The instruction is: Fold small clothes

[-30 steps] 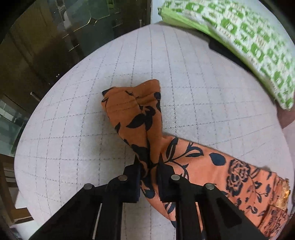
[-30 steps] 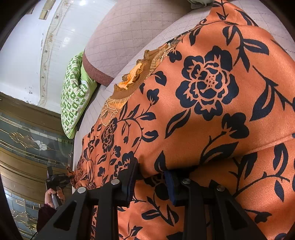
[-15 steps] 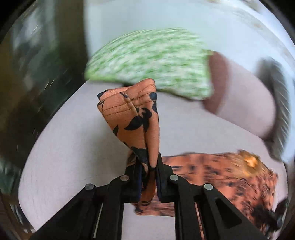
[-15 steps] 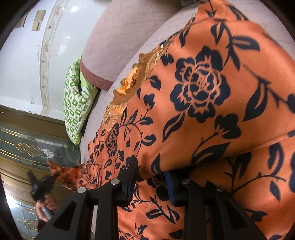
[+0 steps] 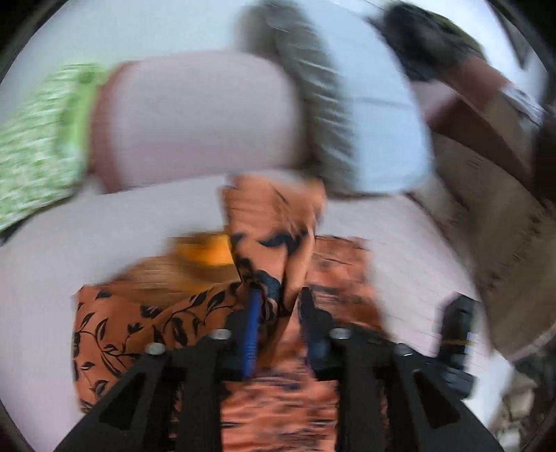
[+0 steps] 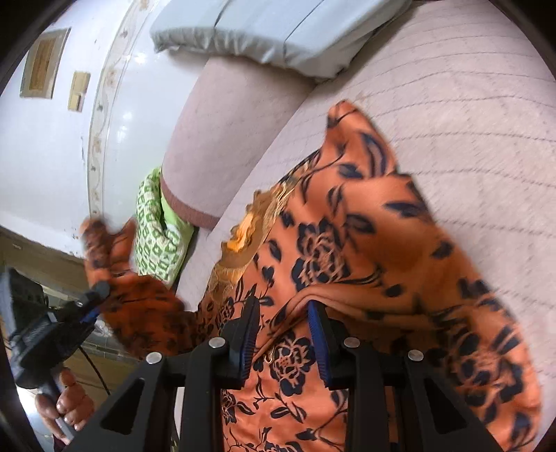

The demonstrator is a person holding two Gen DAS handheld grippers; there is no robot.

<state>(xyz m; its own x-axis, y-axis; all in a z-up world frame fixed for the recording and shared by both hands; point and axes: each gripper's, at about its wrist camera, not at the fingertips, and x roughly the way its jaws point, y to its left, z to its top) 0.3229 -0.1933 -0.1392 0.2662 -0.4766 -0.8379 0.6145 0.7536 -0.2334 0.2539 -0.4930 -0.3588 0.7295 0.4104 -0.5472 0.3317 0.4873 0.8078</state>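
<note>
— Quilted pink sofa seat, grey cushion up on the backrest, green patterned pillow at the far end. What are the tools doing?

— Left gripper: jaws narrow, pinched on a bunched sleeve end of the orange floral garment. The left view is heavily smeared, so it is moving fast. A second ago that sleeve lay stretched out on the seat; half a second ago it was lifted; now it hangs over the garment's body, with the gold collar trim just beside it.

— And the other one?

— Right gripper: jaws a moderate way apart with a ridge of cloth between them. A second ago the fold there looked pressed flat and the view was steady; now the far edge has flipped up. I cannot tell whether the pads actually bite.

— Meaning?

— Judging by that, the sleeve is being carried inward for the first fold. The garment sits mid-seat, mostly flat. From the right view the left gripper shows at the edge, sleeve trailing from it.
</note>
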